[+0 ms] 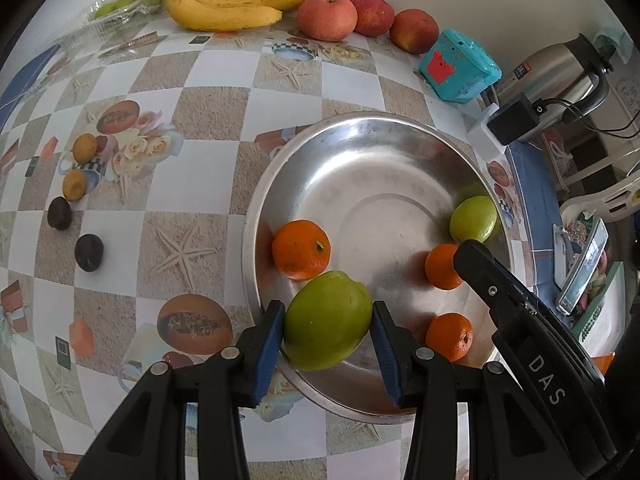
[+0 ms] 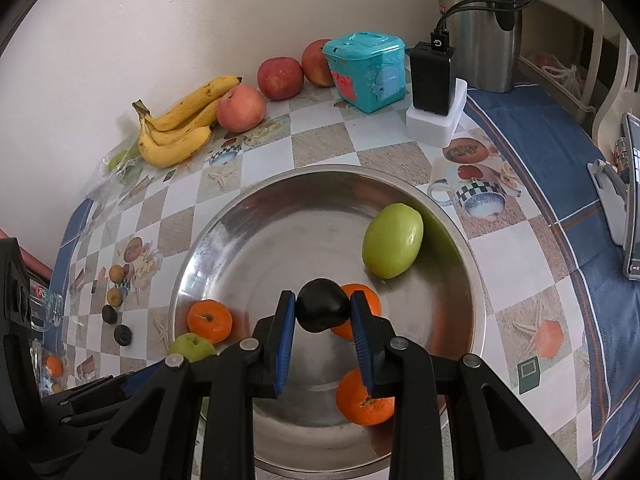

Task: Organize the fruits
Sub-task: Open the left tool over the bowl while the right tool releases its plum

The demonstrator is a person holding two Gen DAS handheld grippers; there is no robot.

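Note:
A steel bowl (image 1: pixel 380 168) (image 2: pixel 280 232) holds three oranges (image 1: pixel 301 249) (image 1: pixel 442 266) (image 1: pixel 449 336) and a green fruit (image 1: pixel 473 219) (image 2: pixel 393 240). My left gripper (image 1: pixel 326 312) is shut on a second green fruit (image 1: pixel 326 326) just over the bowl's near rim; both blue pads touch its sides. My right gripper (image 2: pixel 322 300) is shut on a dark plum (image 2: pixel 322 306) above the bowl's middle, over an orange (image 2: pixel 370 300). On the cloth to the left lie two more dark plums (image 1: pixel 59 213) (image 1: pixel 89 252) and two small yellow-brown fruits (image 1: pixel 84 147) (image 1: pixel 74 185).
Bananas (image 1: pixel 236 0) and three apples (image 1: pixel 327 17) line the wall at the back. A teal box (image 1: pixel 460 66), a black charger on a white block (image 2: pixel 434 76) and a steel kettle (image 2: pixel 476 24) stand behind the bowl. A clear bag with green fruit (image 1: pixel 116 8) lies far left.

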